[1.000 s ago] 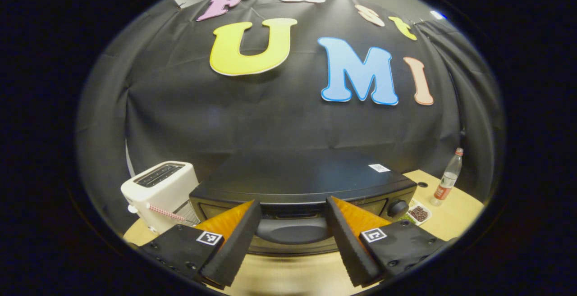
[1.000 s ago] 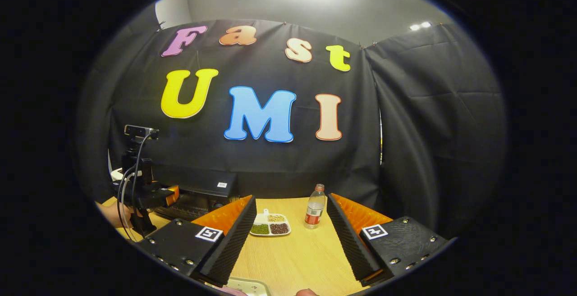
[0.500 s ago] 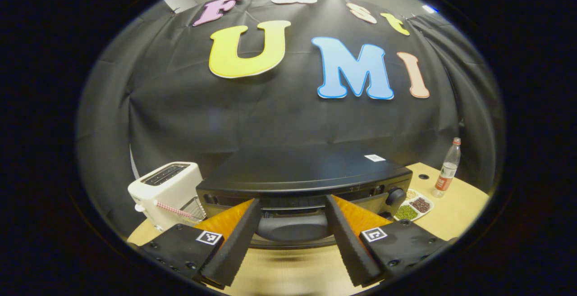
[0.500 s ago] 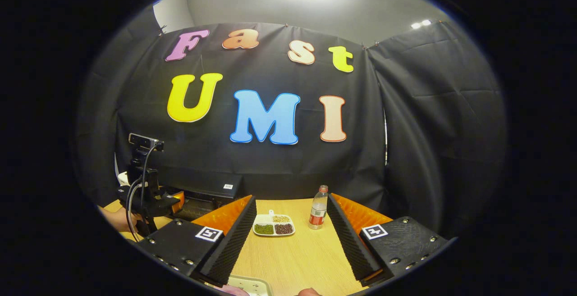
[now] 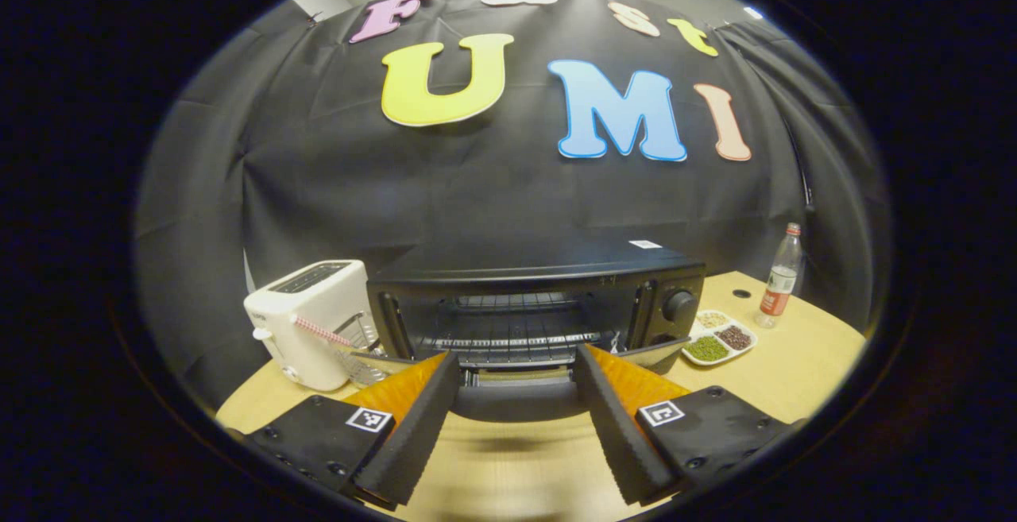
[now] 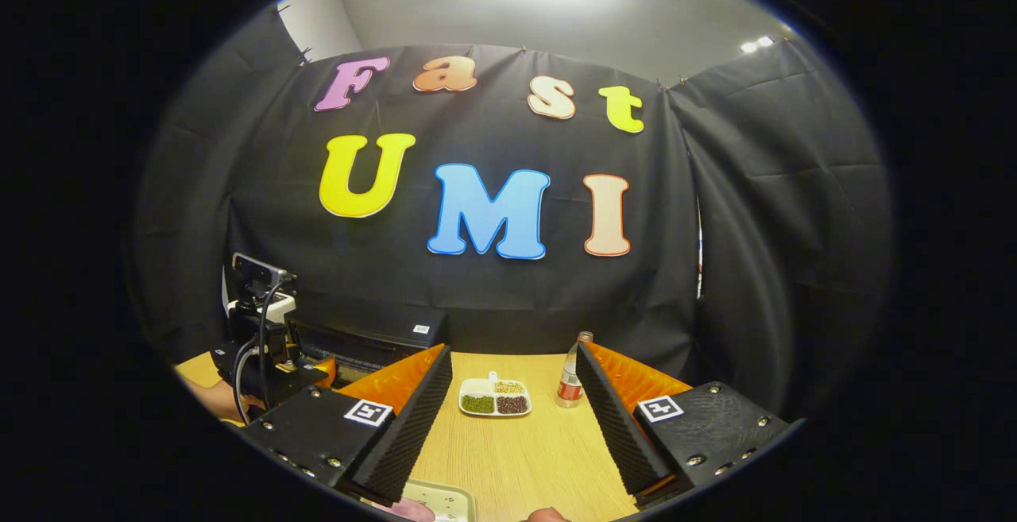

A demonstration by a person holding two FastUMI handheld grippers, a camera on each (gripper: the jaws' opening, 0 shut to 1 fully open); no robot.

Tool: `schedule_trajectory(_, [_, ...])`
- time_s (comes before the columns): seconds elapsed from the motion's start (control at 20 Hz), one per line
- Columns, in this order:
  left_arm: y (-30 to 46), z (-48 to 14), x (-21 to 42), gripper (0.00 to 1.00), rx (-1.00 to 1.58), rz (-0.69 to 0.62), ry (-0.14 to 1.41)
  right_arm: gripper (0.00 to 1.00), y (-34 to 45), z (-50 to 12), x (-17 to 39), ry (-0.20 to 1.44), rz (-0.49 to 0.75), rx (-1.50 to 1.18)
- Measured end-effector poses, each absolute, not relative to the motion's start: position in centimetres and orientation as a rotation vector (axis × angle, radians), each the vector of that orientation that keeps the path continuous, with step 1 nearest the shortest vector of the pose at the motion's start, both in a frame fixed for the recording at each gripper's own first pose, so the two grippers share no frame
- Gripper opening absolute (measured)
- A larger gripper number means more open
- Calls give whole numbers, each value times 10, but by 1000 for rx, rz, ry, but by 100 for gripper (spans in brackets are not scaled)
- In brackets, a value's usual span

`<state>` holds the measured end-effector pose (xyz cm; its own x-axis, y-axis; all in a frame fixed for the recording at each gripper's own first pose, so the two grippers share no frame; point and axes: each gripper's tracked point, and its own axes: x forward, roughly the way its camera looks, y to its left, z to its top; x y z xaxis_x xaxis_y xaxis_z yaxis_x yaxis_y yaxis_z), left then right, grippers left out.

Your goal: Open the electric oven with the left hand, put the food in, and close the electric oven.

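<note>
Low in the frame's centre, the left gripper point(image 5: 515, 403), jaws spread around the oven door handle point(image 5: 516, 399), likely meets a stiff, hinged, heavy door.

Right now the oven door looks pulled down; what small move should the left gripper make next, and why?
Probably let go and back away: the door handle sits between the left gripper fingers, the oven gapes with its rack bare, so the opening seems done.
</note>
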<state>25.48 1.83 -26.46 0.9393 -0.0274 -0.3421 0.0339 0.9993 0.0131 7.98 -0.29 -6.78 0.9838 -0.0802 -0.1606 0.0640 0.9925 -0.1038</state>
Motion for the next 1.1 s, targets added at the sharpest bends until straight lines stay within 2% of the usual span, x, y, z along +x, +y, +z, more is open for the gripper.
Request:
schedule_trajectory(0.05, [18, -269, 248, 91, 15, -32, 358, 97, -3, -68, 78, 165, -67, -100])
schedule_trajectory(0.15, [17, -276, 238, 100, 13, -32, 378, 97, -4, -68, 75, 167, -59, -97])
schedule_trajectory(0.7, [14, -326, 193, 98, -6, -30, 473, 96, 7, -76, 63, 199, 21, -50])
schedule_trajectory(0.75, [13, -324, 190, 100, -14, -25, 473, 96, 8, -78, 63, 204, 29, -46])
schedule_trajectory(0.8, [13, -321, 186, 98, -18, -23, 466, 96, 10, -80, 63, 208, 39, -38])
schedule_trajectory(0.85, [13, -318, 182, 100, -16, -22, 459, 96, 12, -83, 63, 215, 48, -28])
schedule_trajectory(0.9, [14, -315, 178, 98, -12, -21, 457, 97, 15, -86, 63, 224, 59, -14])
schedule_trajectory(1.1, [22, -290, 158, 100, -7, 2, 430, 97, 25, -95, 63, 256, 109, 28])
